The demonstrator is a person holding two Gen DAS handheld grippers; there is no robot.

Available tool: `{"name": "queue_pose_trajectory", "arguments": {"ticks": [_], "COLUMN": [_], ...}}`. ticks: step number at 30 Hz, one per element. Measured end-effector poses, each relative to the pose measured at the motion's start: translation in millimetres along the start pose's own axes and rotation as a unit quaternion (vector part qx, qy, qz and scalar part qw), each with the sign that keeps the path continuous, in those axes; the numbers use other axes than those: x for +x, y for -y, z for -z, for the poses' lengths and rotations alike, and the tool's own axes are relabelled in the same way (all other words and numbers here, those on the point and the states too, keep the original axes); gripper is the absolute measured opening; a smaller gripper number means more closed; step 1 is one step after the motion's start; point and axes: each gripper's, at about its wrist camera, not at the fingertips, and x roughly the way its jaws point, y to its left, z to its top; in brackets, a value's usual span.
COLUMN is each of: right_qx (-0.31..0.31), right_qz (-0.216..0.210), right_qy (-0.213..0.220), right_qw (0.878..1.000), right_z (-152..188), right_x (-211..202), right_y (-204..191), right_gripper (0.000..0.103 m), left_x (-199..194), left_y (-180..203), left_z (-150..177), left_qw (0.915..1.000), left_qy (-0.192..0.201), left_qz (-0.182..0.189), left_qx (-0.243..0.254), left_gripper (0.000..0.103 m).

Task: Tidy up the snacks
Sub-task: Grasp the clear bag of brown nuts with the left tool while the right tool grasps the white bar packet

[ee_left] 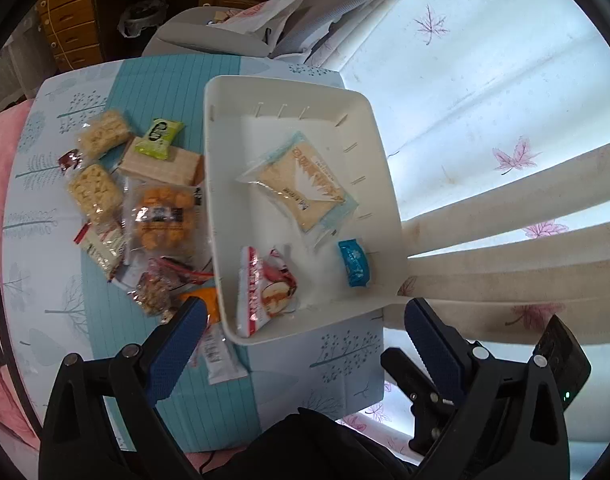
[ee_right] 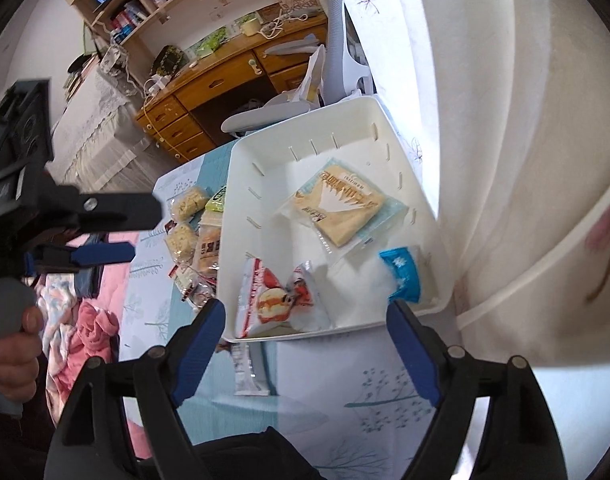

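Observation:
A white bin (ee_left: 213, 120) (ee_right: 241, 168) stands on the tree-print tablecloth (ee_left: 337, 360). Inside lie a pale wafer pack (ee_left: 301, 184) (ee_right: 341, 208), a red-and-white pack (ee_left: 265, 288) (ee_right: 273, 300) and a small blue pack (ee_left: 355, 264) (ee_right: 401, 272). Several loose snacks (ee_left: 161, 216) are piled left of the bin, among them a green pack (ee_left: 161, 138). My left gripper (ee_left: 305, 312) is open and empty over the bin's near rim; in the right wrist view it (ee_right: 141, 230) shows at the left. My right gripper (ee_right: 307, 312) is also open and empty above the near rim.
A white stick pack (ee_right: 247, 372) lies half under the bin's front edge. A leaf-print curtain (ee_left: 485, 100) hangs close to the bin's right. A grey chair (ee_left: 209, 36) and a wooden desk (ee_right: 225, 80) stand beyond the table. Pink bedding (ee_right: 89, 328) lies to the left.

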Motion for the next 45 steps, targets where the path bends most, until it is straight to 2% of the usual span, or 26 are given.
{"name": "queue_pose_trajectory", "arguments": {"ticks": [4, 7, 11, 17, 25, 30, 38, 45], "right_qx": [0.039, 0.085, 0.175, 0.264, 0.338, 0.361, 0.34, 0.264], "right_qz": [-0.002, -0.002, -0.013, -0.008, -0.003, 0.007, 0.044, 0.096], "right_qy": [0.003, 0.002, 0.002, 0.012, 0.024, 0.031, 0.036, 0.05], "right_qw": [0.999, 0.996, 0.984, 0.964, 0.941, 0.932, 0.939, 0.959], "right_z": [10, 21, 41, 76, 125, 147, 171, 173], "right_x": [6, 11, 20, 33, 56, 69, 92, 117], "right_y": [-14, -23, -34, -58, -92, -104, -109, -109], "right_gripper": [0.084, 0.084, 0.084, 0.084, 0.084, 0.084, 0.084, 0.084], "left_x": [-20, -31, -47, -61, -60, -49, -15, 27], "left_y": [-30, -54, -83, -124, -162, -170, -161, -147], "left_z": [6, 9, 13, 18, 21, 21, 30, 29], "left_qw": [1.0, 1.0, 0.9997, 0.9982, 0.9915, 0.9845, 0.9755, 0.9689], "left_qy": [0.003, -0.002, 0.0, -0.004, -0.017, -0.029, -0.068, -0.08], "left_qz": [0.006, -0.007, -0.016, -0.027, -0.04, -0.045, -0.053, -0.052], "left_qx": [-0.004, 0.002, 0.018, 0.053, 0.122, 0.167, 0.202, 0.228], "left_gripper": [0.098, 0.098, 0.098, 0.098, 0.098, 0.098, 0.098, 0.098]}}
